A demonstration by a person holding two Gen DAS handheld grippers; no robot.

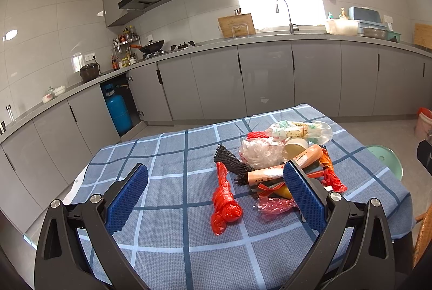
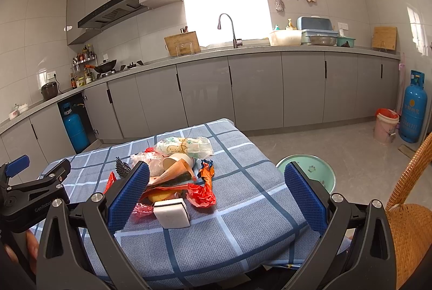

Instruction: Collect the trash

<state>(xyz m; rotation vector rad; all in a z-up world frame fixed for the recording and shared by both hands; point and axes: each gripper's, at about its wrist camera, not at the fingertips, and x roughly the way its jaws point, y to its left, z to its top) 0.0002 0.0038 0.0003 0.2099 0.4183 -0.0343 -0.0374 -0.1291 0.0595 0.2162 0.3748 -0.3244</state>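
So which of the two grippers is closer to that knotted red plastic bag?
Left. The left gripper is open with the red bag lying between its fingers. The right gripper is open further right, over the white sponge.

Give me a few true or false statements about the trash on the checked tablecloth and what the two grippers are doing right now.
1. Both grippers are open and hold nothing. True: the left gripper and the right gripper stand wide open.
2. The twisted red plastic bag lies apart from the main pile. True.
3. The white sponge block sits in the green basin. False: it lies on the tablecloth; the green basin is beyond the table edge.
4. The paper cup stands upright. False: it lies tipped in the pile.
5. The tablecloth is red. False: blue checked.
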